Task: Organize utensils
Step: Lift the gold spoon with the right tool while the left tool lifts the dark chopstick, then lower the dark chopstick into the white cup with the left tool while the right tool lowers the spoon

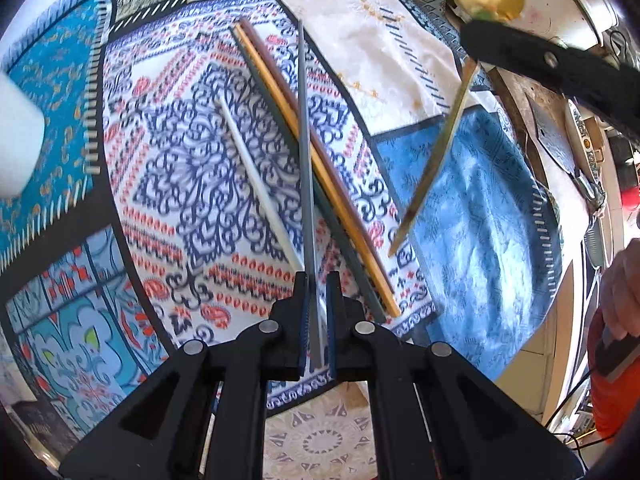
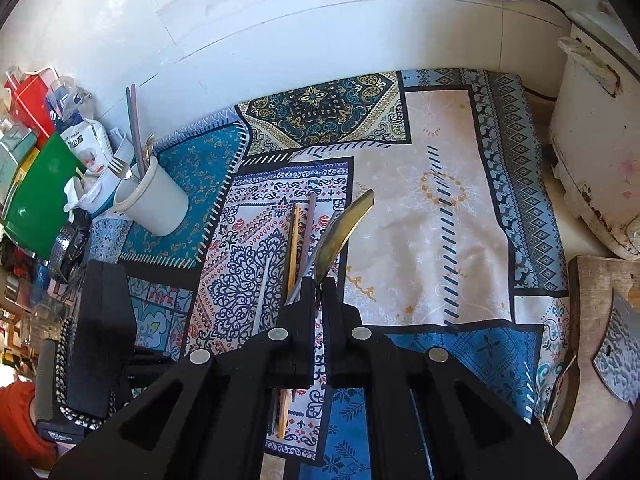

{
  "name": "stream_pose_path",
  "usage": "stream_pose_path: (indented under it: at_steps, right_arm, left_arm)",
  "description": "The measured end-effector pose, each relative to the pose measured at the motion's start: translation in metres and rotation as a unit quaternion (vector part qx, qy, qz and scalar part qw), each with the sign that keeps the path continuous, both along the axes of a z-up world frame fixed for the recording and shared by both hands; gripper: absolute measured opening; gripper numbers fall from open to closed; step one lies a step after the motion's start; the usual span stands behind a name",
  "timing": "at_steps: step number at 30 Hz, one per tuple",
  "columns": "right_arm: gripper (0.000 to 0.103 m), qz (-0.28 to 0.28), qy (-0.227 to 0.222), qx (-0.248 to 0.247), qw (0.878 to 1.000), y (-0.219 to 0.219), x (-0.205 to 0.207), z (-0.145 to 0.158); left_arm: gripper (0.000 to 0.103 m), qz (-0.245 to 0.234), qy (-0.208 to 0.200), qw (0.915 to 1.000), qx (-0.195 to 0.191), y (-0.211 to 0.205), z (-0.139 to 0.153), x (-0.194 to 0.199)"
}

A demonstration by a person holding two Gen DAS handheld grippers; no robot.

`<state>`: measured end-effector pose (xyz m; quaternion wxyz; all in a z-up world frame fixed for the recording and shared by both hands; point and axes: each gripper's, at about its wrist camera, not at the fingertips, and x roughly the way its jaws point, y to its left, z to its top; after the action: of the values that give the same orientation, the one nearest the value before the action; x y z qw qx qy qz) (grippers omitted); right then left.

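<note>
My left gripper (image 1: 317, 280) is shut on a grey chopstick (image 1: 305, 152) that runs forward over the patterned cloth. Under it lie a white chopstick (image 1: 256, 180), a tan chopstick (image 1: 316, 168), a brown chopstick (image 1: 296, 120) and a dark green one (image 1: 276, 120). My right gripper (image 2: 318, 282) is shut on a gold spoon (image 2: 346, 224) held above the cloth; in the left wrist view its handle (image 1: 436, 152) hangs from the right gripper's finger (image 1: 532, 56). A white utensil cup (image 2: 154, 200) with chopsticks and a fork stands at the left.
A patchwork tablecloth (image 2: 440, 208) covers the table. A white rice cooker (image 2: 600, 152) stands at the right, a wooden board with a cleaver (image 2: 616, 344) below it. A green bowl (image 2: 40, 192), boxes and bags crowd the left edge by the wall.
</note>
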<state>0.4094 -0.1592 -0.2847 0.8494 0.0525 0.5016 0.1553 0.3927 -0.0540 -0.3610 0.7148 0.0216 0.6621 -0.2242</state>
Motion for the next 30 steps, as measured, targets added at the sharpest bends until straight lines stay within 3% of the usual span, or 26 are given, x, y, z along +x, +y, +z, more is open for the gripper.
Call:
stream_pose_path:
  at_steps: [12,16,24,30]
  right_arm:
    - [0.003,-0.020,0.003,0.008,1.000,-0.019,-0.004,0.002]
    - [0.003,-0.017,-0.001,0.010,1.000,-0.019,-0.004,0.006]
    - [0.003,-0.004,-0.025,0.009,1.000,-0.005,0.001,0.021]
    - [0.003,0.017,-0.049,0.011,0.999,0.016,0.013,0.040]
  left_arm:
    - [0.005,-0.008,-0.007,0.9993,0.035,-0.027,-0.013,0.041]
    - [0.005,-0.006,-0.015,0.9996,0.025,-0.028,-0.010,0.047]
    - [0.004,0.023,-0.061,0.9979,-0.006,0.004,0.029,0.043]
    - [0.004,0.072,-0.130,0.9888,-0.009,0.047,0.072,0.032]
